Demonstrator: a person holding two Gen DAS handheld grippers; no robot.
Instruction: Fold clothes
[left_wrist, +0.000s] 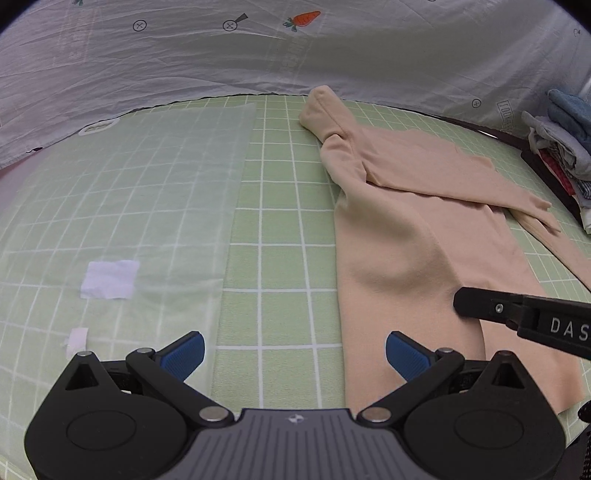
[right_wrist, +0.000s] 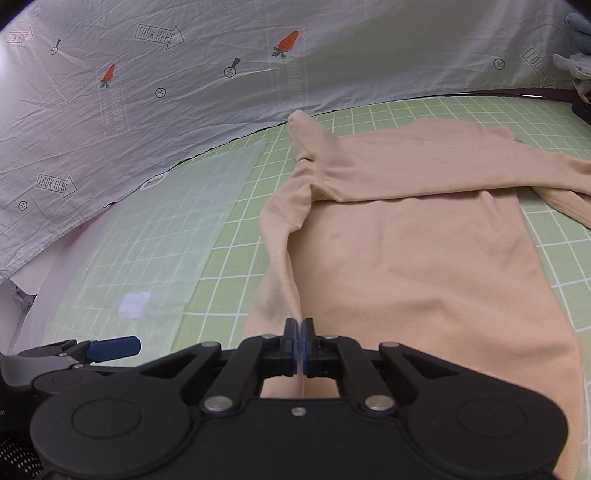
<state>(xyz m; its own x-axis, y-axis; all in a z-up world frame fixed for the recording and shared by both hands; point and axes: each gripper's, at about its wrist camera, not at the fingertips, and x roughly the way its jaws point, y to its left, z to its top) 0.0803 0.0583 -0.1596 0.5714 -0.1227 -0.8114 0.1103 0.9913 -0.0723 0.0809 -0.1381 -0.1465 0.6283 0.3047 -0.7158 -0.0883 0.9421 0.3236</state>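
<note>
A beige long-sleeved top (left_wrist: 413, 229) (right_wrist: 424, 258) lies on the green checked mat (left_wrist: 280, 229) (right_wrist: 236, 266), its sleeves folded across the body and its collar pointing to the far edge. My right gripper (right_wrist: 299, 326) is shut on the top's left edge, which rises as a raised fold from the mat. In the left wrist view one of its black fingers (left_wrist: 480, 306) shows above the cloth at the right. My left gripper (left_wrist: 295, 350) stands open over bare mat just left of the top, with nothing between its blue pads (left_wrist: 184, 352). It also shows low at the left in the right wrist view.
A clear plastic sheet (left_wrist: 147, 206) (right_wrist: 155, 236) with white labels lies on the mat's left half. A white carrot-print cloth (left_wrist: 258, 55) (right_wrist: 184, 92) hangs behind the mat. A pile of other clothes (left_wrist: 561, 147) sits at the far right.
</note>
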